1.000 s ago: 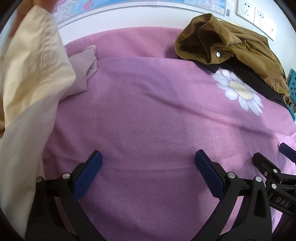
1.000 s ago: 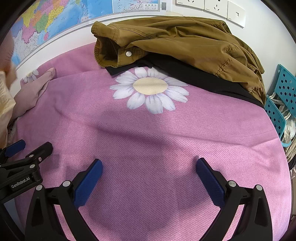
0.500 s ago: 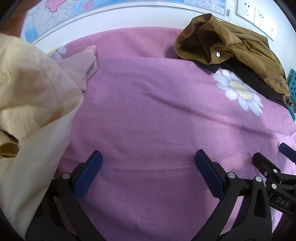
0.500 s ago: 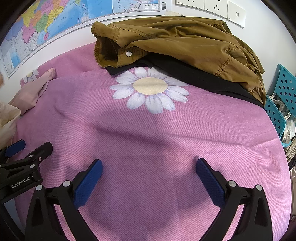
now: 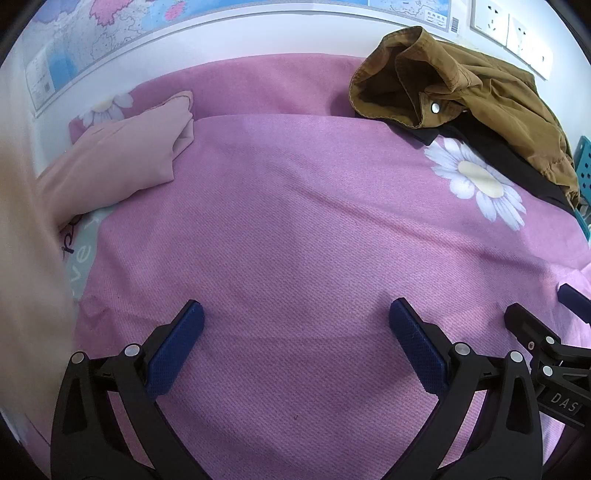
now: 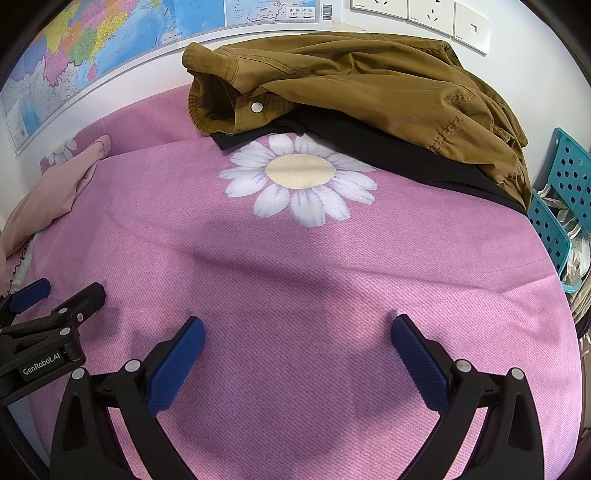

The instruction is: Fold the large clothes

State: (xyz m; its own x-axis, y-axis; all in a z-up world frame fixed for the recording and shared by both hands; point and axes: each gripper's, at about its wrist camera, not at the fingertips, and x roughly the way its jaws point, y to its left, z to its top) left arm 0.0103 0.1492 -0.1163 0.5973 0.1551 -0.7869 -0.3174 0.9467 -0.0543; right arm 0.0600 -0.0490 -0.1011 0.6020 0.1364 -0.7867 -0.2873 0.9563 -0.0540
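Note:
A brown jacket (image 5: 469,103) lies crumpled at the back right of the pink bedspread (image 5: 295,229), on top of a black garment (image 5: 517,166); both show in the right wrist view, jacket (image 6: 369,85) and black garment (image 6: 406,158). A folded pale pink garment (image 5: 122,162) lies at the back left, also in the right wrist view (image 6: 48,192). A blurred cream cloth (image 5: 26,258) fills the left edge. My left gripper (image 5: 295,332) is open and empty just above the spread. My right gripper (image 6: 295,347) is open and empty beside it.
A teal perforated basket (image 6: 561,206) with cloth in it stands off the bed's right edge. A wall map (image 6: 110,40) and sockets (image 6: 424,11) are on the wall behind. A daisy print (image 6: 299,177) marks the spread before the jacket.
The cream cloth, held high at the left a second ago, has dropped and slid out to the left edge, uncovering the pink garment. Both grippers have stayed put.

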